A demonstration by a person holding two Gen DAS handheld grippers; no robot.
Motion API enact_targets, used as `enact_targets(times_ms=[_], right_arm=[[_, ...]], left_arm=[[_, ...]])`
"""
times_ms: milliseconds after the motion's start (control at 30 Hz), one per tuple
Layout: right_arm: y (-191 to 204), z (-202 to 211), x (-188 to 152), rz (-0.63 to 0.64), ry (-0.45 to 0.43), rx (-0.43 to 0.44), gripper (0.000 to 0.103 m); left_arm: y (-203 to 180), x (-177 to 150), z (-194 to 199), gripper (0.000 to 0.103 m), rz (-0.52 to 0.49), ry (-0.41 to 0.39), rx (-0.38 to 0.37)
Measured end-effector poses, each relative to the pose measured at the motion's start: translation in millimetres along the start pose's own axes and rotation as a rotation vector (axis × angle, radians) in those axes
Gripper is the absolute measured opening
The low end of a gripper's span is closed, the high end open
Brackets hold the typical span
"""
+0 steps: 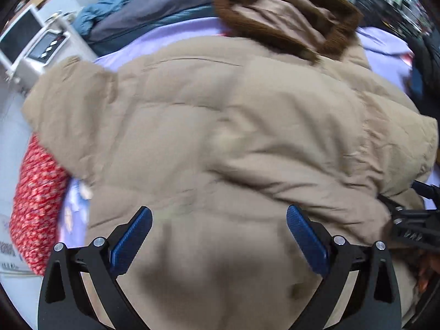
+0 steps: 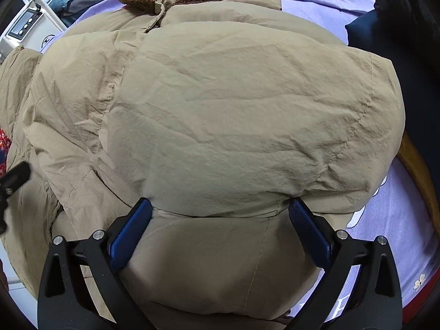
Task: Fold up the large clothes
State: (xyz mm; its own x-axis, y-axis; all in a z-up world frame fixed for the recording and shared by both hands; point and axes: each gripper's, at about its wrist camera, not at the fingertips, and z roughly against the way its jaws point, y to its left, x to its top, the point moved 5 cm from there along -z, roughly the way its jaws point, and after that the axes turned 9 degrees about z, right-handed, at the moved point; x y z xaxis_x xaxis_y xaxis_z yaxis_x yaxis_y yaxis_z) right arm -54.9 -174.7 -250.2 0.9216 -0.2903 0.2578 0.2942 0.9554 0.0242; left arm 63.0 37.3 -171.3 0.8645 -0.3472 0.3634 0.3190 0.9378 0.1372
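Note:
A large beige padded coat (image 1: 220, 115) with a brown fleece collar (image 1: 275, 35) lies spread on a lavender bed sheet (image 1: 170, 33). My left gripper (image 1: 218, 211) hangs open just above the coat's lower part, its blue pads (image 1: 132, 236) wide apart and nothing pinched; this view is blurred. In the right wrist view a folded-over section of the coat (image 2: 233, 110) bulges upward. My right gripper (image 2: 220, 203) is open, its fingers straddling the coat's fabric below that fold. The right gripper's black frame (image 1: 412, 220) shows at the left view's right edge.
A white appliance with a display (image 1: 41, 46) stands at the far left. Blue clothing (image 1: 110, 8) and grey clothing (image 1: 165, 8) lie at the back. A red floral cloth (image 1: 35, 206) sits left of the coat. A dark blue item (image 2: 365, 33) and the wooden bed edge (image 2: 420, 170) are on the right.

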Motion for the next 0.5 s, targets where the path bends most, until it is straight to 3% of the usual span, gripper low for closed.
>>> enact_targets(times_ms=[267, 367, 500], right_arm=[[0, -9, 20, -0.082, 0.039, -0.026, 0.098], [-1, -7, 23, -0.135, 0.058, -0.044, 0.098], [4, 3, 23, -0.168, 0.059, -0.135, 0.098]], left_arm=[[129, 40, -20, 0.096, 0.133, -0.048, 0.047], [188, 68, -30, 0.095, 0.177, -0.083, 0.076], [273, 116, -39, 0.094, 0.264, -0.148, 0.112]])
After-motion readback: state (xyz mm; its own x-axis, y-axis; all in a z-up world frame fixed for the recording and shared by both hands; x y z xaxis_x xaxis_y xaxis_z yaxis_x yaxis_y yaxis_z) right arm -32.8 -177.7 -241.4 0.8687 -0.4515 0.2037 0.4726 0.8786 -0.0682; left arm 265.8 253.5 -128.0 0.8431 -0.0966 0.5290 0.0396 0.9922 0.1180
